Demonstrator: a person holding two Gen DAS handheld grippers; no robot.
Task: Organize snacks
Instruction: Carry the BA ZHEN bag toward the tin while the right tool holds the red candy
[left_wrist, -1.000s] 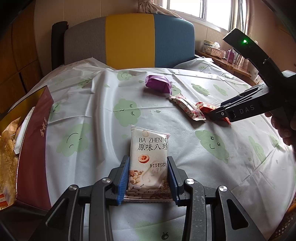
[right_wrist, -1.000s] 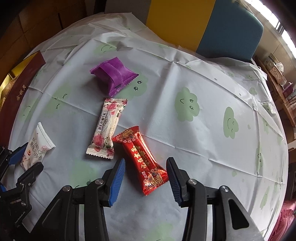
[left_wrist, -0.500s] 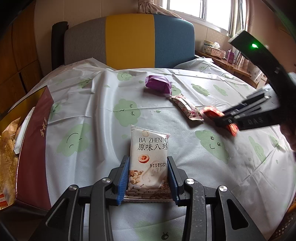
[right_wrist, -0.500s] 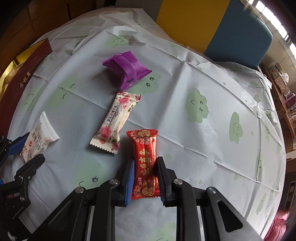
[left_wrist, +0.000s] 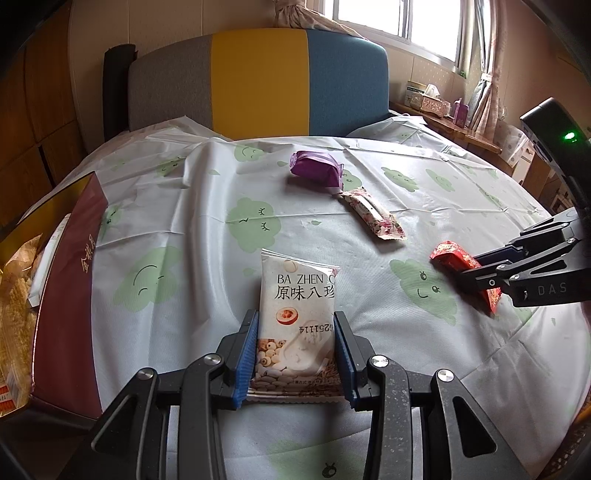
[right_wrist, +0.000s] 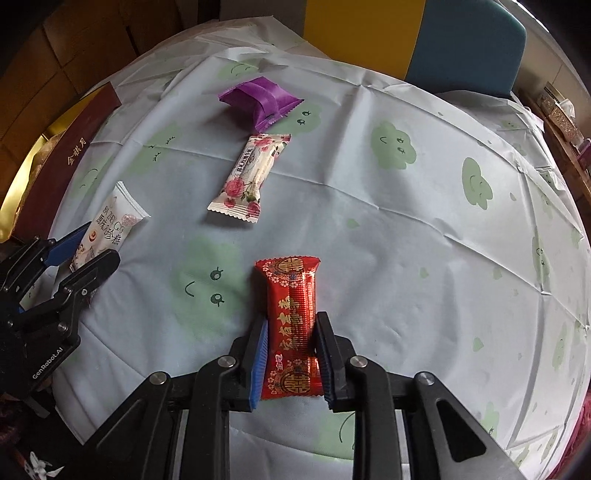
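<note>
We record both tools loaded. The right tool (right_wrist: 290, 354), which a second ago stood apart around the red snack (right_wrist: 291, 325) on the counter (right_wrist: 406, 240), is now clamped on its lower half, and the packet has swung to point straight out from the fingers. The left tool (left_wrist: 295, 354) remains clamped on the white snack (left_wrist: 297, 306), unchanged.

Taking the maroon box (left_wrist: 64, 295) as reference: the white snack sits just beside it to the right, the red snack well apart on the far right. The floral snack (right_wrist: 249, 177) and the purple snack (right_wrist: 258, 98) lie between and beyond, untouched.

Our judgement: grasping is complete for two items; carriage to the box is next, with two items outstanding.
</note>
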